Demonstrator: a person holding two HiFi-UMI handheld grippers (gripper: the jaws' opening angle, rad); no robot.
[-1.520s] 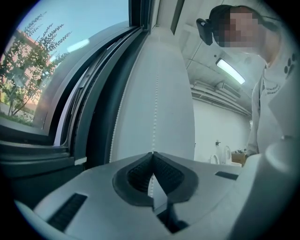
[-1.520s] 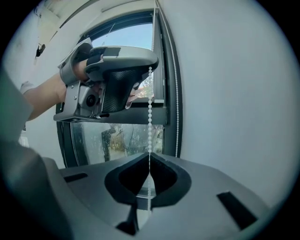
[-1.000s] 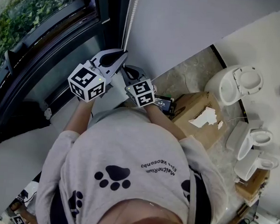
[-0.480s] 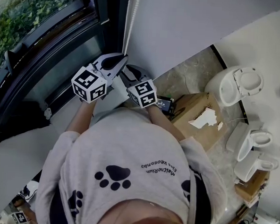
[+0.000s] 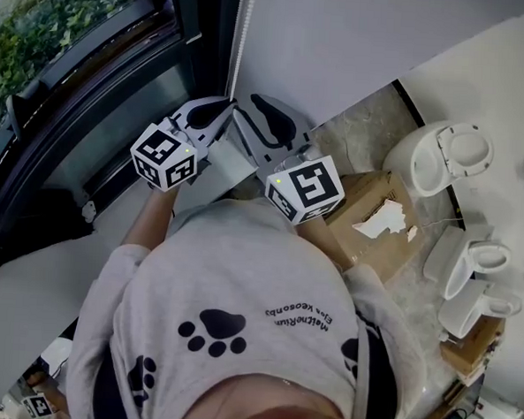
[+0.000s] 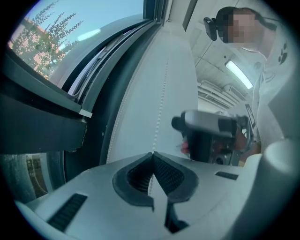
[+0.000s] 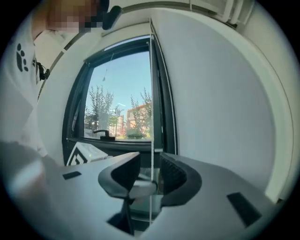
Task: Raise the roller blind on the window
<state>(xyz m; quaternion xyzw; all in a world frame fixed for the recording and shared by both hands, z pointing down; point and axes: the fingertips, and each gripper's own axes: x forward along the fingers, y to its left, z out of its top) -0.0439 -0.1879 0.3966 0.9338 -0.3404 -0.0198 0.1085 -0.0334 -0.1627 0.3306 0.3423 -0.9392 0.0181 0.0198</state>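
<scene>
Left gripper view first: the left gripper has its jaws pinched together on the blind's bead chain. The chain climbs from the tips toward 12 o'clock.

Right gripper view: the right gripper has just been opening its jaws and they now stand wide. The chain drops straight down between them, with neither pad pressing on it. The window sits at about 11 o'clock from those jaws, and trees and buildings show through the glass.

Head view: the grippers are close together at the chain, the left one at roughly 9 o'clock of the right. From the right gripper, a torn cardboard box lies at 4 o'clock. White toilets stand further out at 3 o'clock. Honestly can't pick out the blind's fabric in any view, only its chain beside the window frame.
</scene>
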